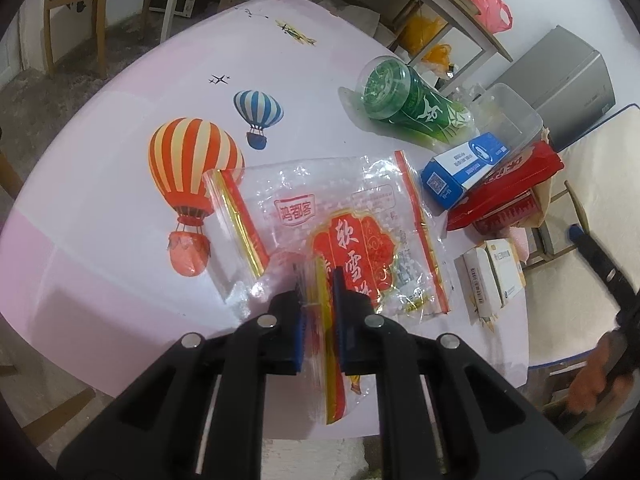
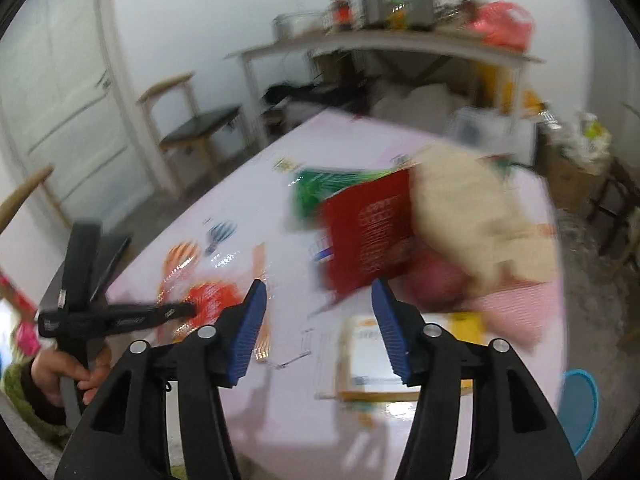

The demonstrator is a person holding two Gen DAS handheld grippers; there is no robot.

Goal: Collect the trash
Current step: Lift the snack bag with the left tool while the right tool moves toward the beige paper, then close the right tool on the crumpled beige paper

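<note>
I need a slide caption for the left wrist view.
Left gripper shut on clear snack bag on pink table.

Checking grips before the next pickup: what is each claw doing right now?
Left claw: closed on the clear snack bag.
Right claw: open, nothing between its pads.

A clear snack bag (image 1: 340,232) with red label lies flat at six o'clock; green cup (image 1: 404,104) lies tipped at one o'clock; boxes (image 1: 464,168) piled at three o'clock.
</note>
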